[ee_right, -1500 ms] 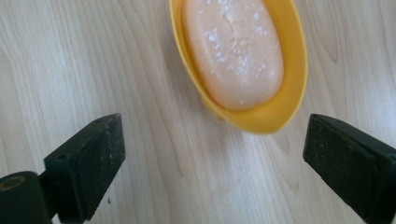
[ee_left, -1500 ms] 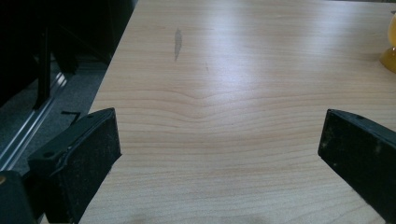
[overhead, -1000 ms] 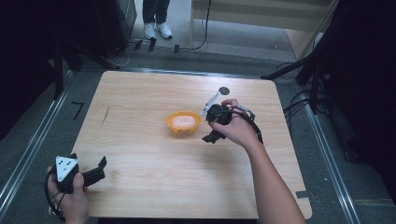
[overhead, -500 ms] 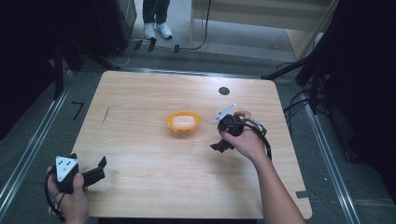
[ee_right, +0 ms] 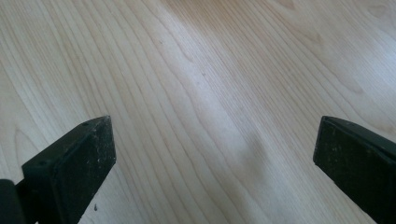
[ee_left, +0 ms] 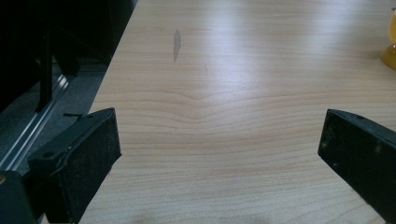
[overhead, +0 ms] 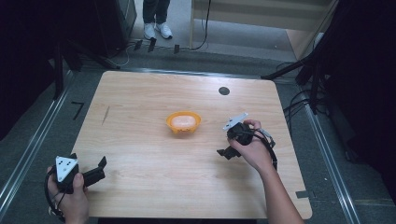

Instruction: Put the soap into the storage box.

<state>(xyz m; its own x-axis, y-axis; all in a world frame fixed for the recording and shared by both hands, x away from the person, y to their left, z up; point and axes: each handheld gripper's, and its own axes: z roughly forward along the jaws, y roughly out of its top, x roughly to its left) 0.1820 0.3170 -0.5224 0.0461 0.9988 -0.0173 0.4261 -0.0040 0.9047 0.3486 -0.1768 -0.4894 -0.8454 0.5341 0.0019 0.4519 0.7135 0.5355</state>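
Observation:
An orange bowl [overhead: 183,122] with a pale peach lump inside stands in the middle of the wooden table [overhead: 140,98]. My right gripper [overhead: 227,152] is held right of the bowl and a little nearer the front edge, apart from it. Its jaws are wide open over bare wood in the right gripper view [ee_right: 215,144]. My left gripper [overhead: 88,162] rests at the table's front left corner, open and empty. In the left gripper view [ee_left: 219,135] its jaws frame bare wood, with the bowl's rim [ee_left: 390,49] far off at the upper right.
A small black round mark [overhead: 224,91] lies on the table behind the right hand. A dark streak [overhead: 106,114] marks the left part of the top. Metal rails [overhead: 37,135] run along both sides. A person in white shoes [overhead: 156,30] stands beyond the far edge.
My right hand has drawn its gripper away from the bowl, to the right and toward the front edge. The left gripper and the bowl have stayed put.

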